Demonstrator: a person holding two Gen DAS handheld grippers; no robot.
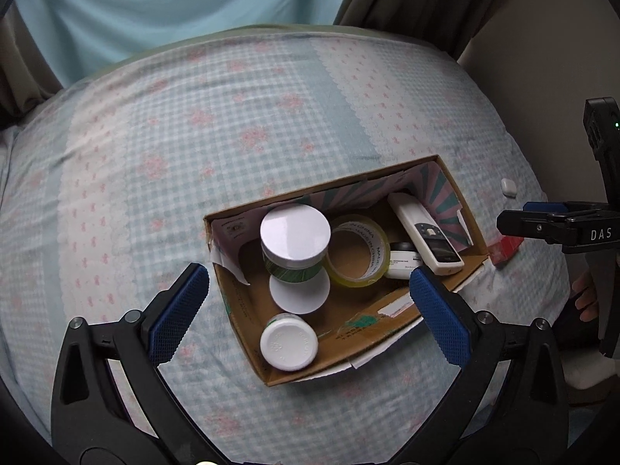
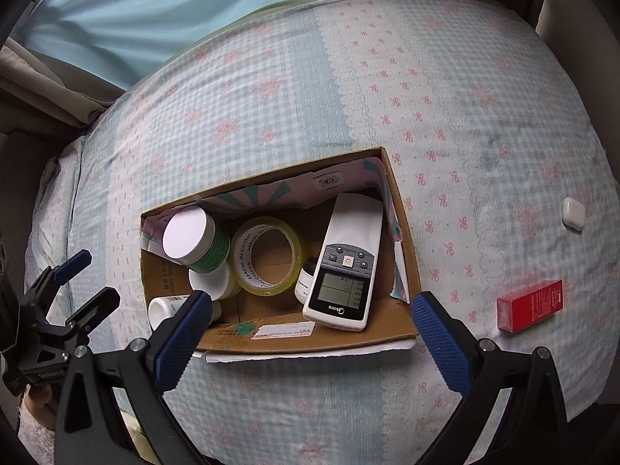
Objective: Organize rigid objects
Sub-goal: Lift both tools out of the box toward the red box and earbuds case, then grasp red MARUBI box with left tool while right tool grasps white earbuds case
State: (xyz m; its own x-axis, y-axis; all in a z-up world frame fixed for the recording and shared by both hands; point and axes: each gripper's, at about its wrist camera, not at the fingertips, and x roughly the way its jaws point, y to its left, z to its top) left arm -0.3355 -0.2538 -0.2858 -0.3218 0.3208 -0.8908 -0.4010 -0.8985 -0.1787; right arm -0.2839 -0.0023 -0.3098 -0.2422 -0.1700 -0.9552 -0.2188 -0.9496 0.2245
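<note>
Both pairs of jaws stand wide apart and hold nothing. We see the left gripper (image 1: 310, 306) hovering above the near end of the open brown cardboard box (image 1: 434, 168), and the right gripper (image 2: 312, 333) poised over the box's near wall (image 2: 310, 343).

Inside the box lie a white-lidded jar with a green band (image 2: 192, 238), a roll of clear yellowish packing tape (image 2: 271, 255), a white remote control with a grey display (image 2: 341, 271) propped against the right wall, a small white jar (image 1: 403, 259) tucked under it, and a white-capped bottle (image 1: 288, 343) at the near left corner.

Outside the box, on the blue-checked bedspread with pink bows (image 2: 426, 58), two things remain: a red rectangular carton (image 2: 531, 304) and a small white earbud case (image 2: 573, 213). The carton lies to the right of the right gripper, just beyond its right finger, with its long axis running roughly left to right, slightly tilted. We judge the right gripper the nearer, so it should swing rightward and close across the carton's short sides. The earbud case sits farther off, beyond the carton.
</note>
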